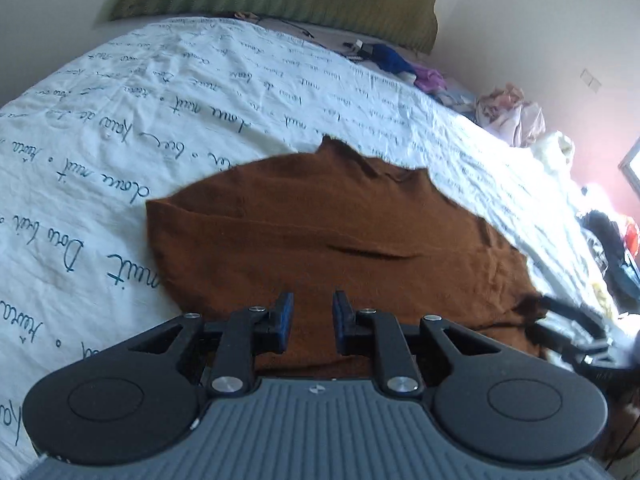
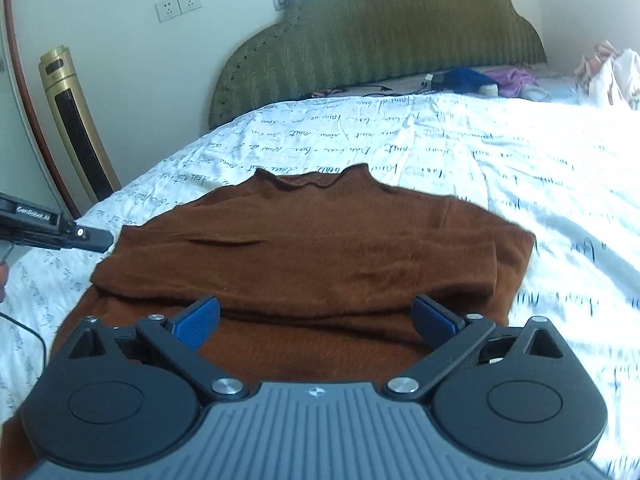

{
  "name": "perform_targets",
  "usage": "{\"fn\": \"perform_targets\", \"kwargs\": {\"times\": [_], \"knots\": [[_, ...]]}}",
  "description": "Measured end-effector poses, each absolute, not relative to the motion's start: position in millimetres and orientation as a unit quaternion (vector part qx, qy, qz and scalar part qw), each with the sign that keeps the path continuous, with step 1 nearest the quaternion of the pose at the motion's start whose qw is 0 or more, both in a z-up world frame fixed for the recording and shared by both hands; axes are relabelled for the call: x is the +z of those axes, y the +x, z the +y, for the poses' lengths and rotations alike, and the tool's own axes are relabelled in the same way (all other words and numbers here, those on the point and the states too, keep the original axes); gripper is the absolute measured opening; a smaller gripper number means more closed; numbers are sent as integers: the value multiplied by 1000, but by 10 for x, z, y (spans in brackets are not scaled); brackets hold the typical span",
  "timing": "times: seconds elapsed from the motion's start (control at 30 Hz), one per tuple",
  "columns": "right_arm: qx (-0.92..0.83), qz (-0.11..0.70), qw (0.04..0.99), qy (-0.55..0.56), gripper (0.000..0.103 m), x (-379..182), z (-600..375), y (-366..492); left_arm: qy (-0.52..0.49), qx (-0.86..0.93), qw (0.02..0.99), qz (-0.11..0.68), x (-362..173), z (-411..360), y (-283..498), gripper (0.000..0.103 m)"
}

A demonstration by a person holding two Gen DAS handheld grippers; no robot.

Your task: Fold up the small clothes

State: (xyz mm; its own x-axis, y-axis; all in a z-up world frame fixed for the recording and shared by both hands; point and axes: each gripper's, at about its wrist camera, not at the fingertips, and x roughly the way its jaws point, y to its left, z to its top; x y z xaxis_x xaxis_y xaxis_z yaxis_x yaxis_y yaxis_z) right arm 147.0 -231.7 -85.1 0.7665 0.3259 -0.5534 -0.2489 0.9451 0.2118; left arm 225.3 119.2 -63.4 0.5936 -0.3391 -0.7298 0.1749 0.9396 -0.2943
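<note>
You are hovering both grippers over the near half of the brown sweater, lying flat on the bed for folding. The left gripper fingers are standing slightly apart, empty; the right gripper fingers are gaping wide, empty.

Rust-brown knit sweater, plain, without pattern. White bedsheet printed with rows of dark teal cursive script. Olive-green headboard with a fine wavy vertical stripe. Left tongs and right tongs: black arms, blue ribbed pads, grey ridged bodies. Gold-and-black tower fan. Blue and purple clothes by the headboard. Cream-white walls.
</note>
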Motion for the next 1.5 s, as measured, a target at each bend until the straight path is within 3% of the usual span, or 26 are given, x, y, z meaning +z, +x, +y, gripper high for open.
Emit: {"fn": "perform_targets", "kwargs": {"times": [0.07, 0.13, 0.23, 0.3, 0.37, 0.4, 0.43, 0.7, 0.77, 0.83, 0.9, 0.97, 1.0, 1.03, 1.07, 1.5], "knots": [[166, 306, 936, 42, 103, -882, -2303, 1674, -77, -125, 881, 450, -867, 1170, 2315, 21], [164, 324, 932, 14, 103, -962, -2277, 1827, -86, -111, 884, 446, -1009, 1335, 2332, 13], [137, 378, 915, -36, 103, -1265, -2305, 2030, -132, -95, 877, 452, -1001, 1586, 2319, 11], [150, 359, 920, -51, 103, -1289, -2339, 1935, -139, -83, 881, 445, -866, 1690, 2183, 11], [135, 361, 921, -55, 103, -1185, -2384, 1782, -158, -97, 880, 437, -755, 1772, 1998, 23], [128, 352, 926, -48, 103, -1121, -2438, 1678, -166, -100, 878, 437, -710, 1807, 1898, 41], [125, 339, 932, -34, 103, -1057, -2538, 1544, -173, -106, 875, 439, -690, 1827, 1804, 46], [158, 356, 914, 113, 101, -1113, -3255, 1045, -261, -151, 820, 486, -1061, 1818, 1472, 45], [164, 368, 907, 120, 88, -1176, -3237, 1041, -266, -150, 826, 474, -1101, 1783, 1415, 50], [155, 384, 902, 120, 41, -1257, -3199, 1065, -275, -158, 832, 456, -1103, 1759, 1335, 66], [154, 382, 903, 125, 38, -1305, -3184, 1049, -299, -156, 829, 445, -1129, 1751, 1223, 80], [152, 381, 903, 130, 30, -1310, -3184, 1032, -274, -171, 831, 453, -1118, 1676, 1209, 75], [153, 380, 902, 135, 14, -1309, -3191, 1030, -270, -166, 834, 452, -1120, 1668, 1202, 58], [157, 382, 900, 142, 7, -1318, -3197, 1034, -270, -161, 831, 459, -1145, 1670, 1219, 12], [156, 382, 900, 141, 7, -1319, -3188, 1031, -280, -159, 823, 469, -1191, 1687, 1243, 3], [116, 354, 922, 101, 4, -1140, -3334, 1023, -257, -141, 862, 413, -947, 2139, 1220, 3]]}}
